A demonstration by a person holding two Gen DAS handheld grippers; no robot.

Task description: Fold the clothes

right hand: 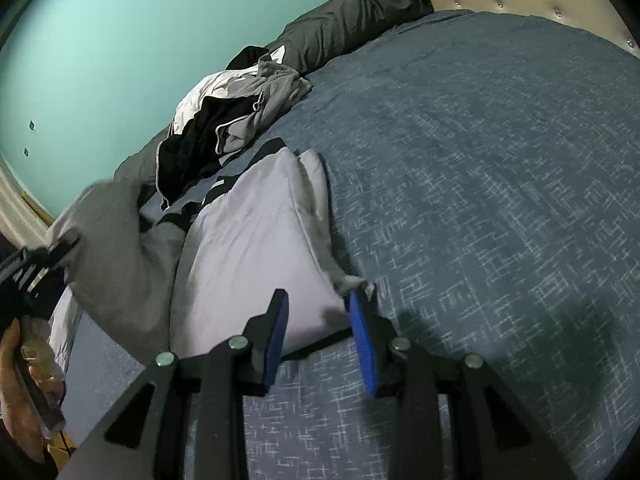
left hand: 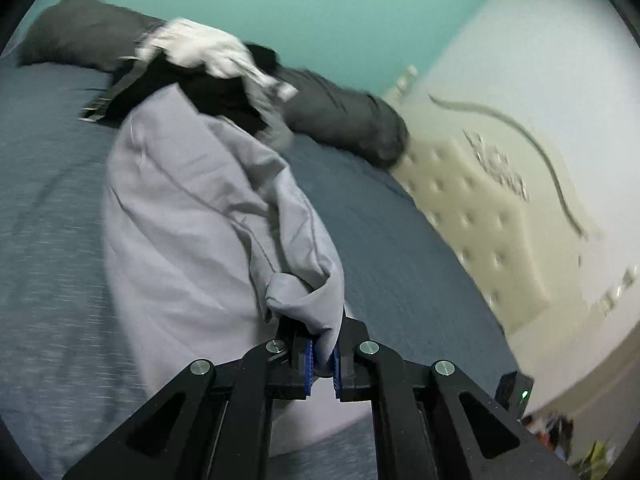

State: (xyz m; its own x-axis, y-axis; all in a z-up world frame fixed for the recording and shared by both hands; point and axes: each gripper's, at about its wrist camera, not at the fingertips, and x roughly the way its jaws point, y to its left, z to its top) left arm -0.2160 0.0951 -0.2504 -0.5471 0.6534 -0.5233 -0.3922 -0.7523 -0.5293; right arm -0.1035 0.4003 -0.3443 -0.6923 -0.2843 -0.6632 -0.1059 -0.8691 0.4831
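Grey, soft cotton garment (right hand: 256, 240) lies lengthwise on the blue woven bedspread (right hand: 480, 200), running near to far, its left edge pinched in the left gripper (left hand: 323, 360) while the right gripper (right hand: 320, 340) gapes wide at its near-right corner.

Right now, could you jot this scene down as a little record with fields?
Place: bed with blue cover
Garment: grey garment, partly lifted
Left hand-held gripper: shut on a bunch of the garment
Right hand-held gripper: open, at the garment's near edge
Other clothes: pile by the teal wall
Also: dark pillow
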